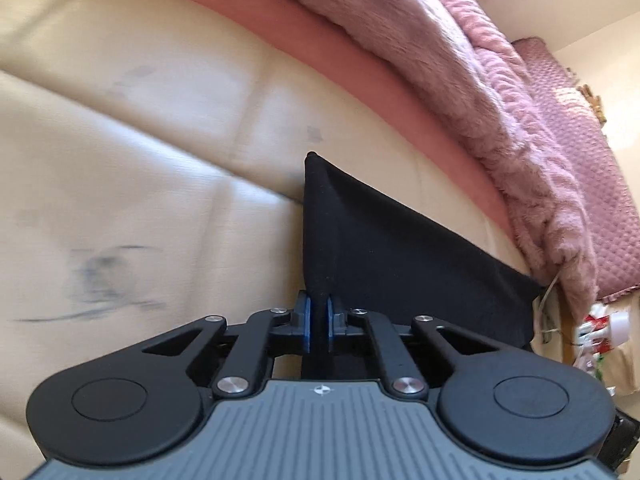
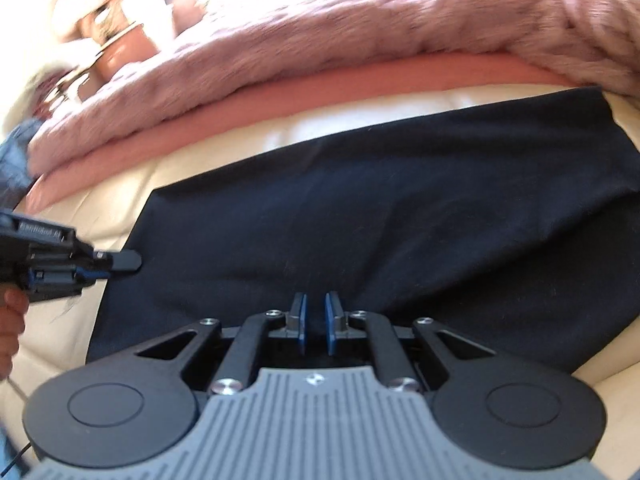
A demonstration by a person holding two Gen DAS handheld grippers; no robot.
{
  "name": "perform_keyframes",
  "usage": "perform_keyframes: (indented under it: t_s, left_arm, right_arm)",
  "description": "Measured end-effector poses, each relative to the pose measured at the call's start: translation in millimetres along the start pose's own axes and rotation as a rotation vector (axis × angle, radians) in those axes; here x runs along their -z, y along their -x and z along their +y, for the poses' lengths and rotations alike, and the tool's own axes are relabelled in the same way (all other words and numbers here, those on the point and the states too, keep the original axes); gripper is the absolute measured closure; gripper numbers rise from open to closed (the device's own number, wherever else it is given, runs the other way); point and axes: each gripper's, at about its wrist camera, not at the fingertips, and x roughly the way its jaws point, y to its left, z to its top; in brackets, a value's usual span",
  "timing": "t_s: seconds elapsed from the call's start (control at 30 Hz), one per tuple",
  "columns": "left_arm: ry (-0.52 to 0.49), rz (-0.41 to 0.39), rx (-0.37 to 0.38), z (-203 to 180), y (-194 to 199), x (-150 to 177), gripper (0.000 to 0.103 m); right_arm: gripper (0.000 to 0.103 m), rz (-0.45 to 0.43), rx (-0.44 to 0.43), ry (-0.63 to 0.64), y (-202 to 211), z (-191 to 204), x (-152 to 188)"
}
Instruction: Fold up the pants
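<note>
With both the left gripper [image 1: 319, 320] and right gripper [image 2: 316, 322] jaws pinched on the soft black cloth pants [image 2: 360, 208] lying on the cream bed [image 1: 140, 140], lift both corners together, evenly, so the fold lands straight.

A corner of the black pants [image 1: 384, 240] is being pinched by the left gripper [image 1: 319, 320], its jaws closed on the fabric between the blue pads [image 1: 306, 322]. The cloth is being held up over a cream bed sheet [image 1: 140, 140]. A pink fluffy blanket [image 1: 460, 80] is being shown bunched along the sheet's far edge.
</note>
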Motion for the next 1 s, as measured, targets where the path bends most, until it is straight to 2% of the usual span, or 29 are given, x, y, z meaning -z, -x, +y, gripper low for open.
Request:
perform_keyframes:
  t_s: [0.13,0.27,0.37,0.5,0.67,0.8,1.0]
  left_arm:
    - [0.001,-0.004,-0.081,29.2,45.4,-3.2,0.096]
    - [-0.003,-0.050,-0.141,53.5,93.3,-10.9,0.096]
    - [-0.004,-0.097,-0.169,64.3,126.6,-19.7,0.096]
    - [-0.038,-0.137,-0.146,62.7,159.9,-34.4,0.096]
    - [-0.058,-0.155,-0.093,50.5,173.3,-49.0,0.096]
    - [-0.027,-0.149,-0.034,45.8,172.7,-57.6,0.096]
    - [-0.004,-0.150,0.016,36.1,180.0,-65.1,0.096]
  right_arm:
    - [0.098,0.073,-0.083,0.076,-3.9,47.2,11.7]
    - [0.099,0.162,-0.184,0.172,-11.0,99.0,26.2]
    - [0.098,0.177,-0.240,0.211,-12.0,124.7,31.7]
    - [0.098,0.161,-0.244,0.262,-8.8,136.4,19.9]
    - [0.098,0.115,-0.220,0.367,-18.1,147.1,-17.5]
    - [0.098,0.082,-0.218,0.443,-46.8,158.9,-57.9]
    - [0.100,0.082,-0.195,0.539,-101.1,180.0,-90.4]
